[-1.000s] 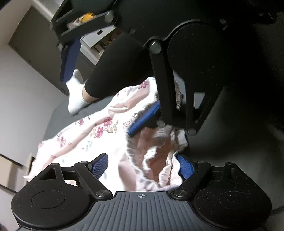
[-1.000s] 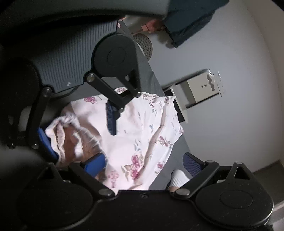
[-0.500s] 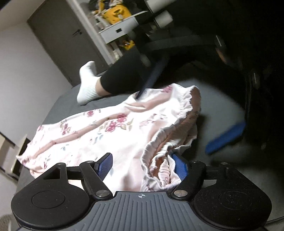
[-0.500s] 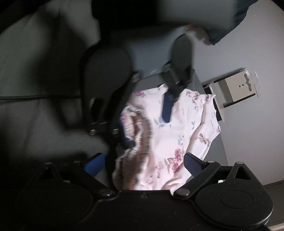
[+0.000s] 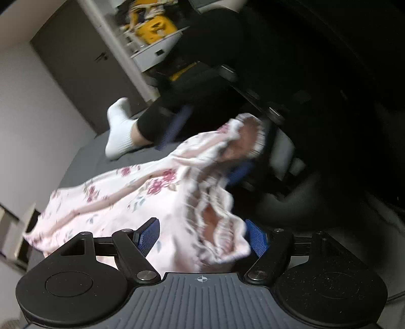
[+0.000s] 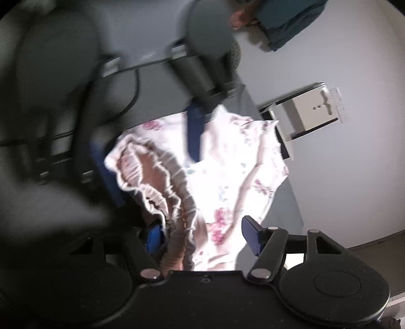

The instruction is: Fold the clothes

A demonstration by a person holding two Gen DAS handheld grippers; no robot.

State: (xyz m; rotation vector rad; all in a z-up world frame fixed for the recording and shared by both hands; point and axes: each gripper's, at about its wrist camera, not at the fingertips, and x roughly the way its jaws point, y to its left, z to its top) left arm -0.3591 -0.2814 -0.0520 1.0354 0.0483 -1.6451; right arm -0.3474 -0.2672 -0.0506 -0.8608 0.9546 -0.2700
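Spreading wide, the left tongs [image 5: 200, 234] stand with their two ribbed blue pads apart, the gathered waistband of a pale pink floral garment [image 5: 141, 200] bunched between them but not pinched. The right tongs [image 6: 202, 232] are likewise parted, two blue pads either side of the same ruffled elastic edge, which sags loose over the near pad. Each tool has a black matte body with two round pivot discs and a ribbed grey grip. One garment only is in play: thin, soft cloth printed with small rose-coloured flowers, its waistband puckered into frills, lying crumpled on a dark grey bed [image 5: 83, 162] and lifted at the waist end between the two tongs. The left wrist view alone shows a person's leg in black leggings with a white ribbed sock [image 5: 117, 131], a dark door and a blurred white shelf with yellow items. The right wrist view alone shows a white bracket-like box [image 6: 311, 111] against a pale wall and a dark teal cloth [image 6: 288, 20] at the top edge.
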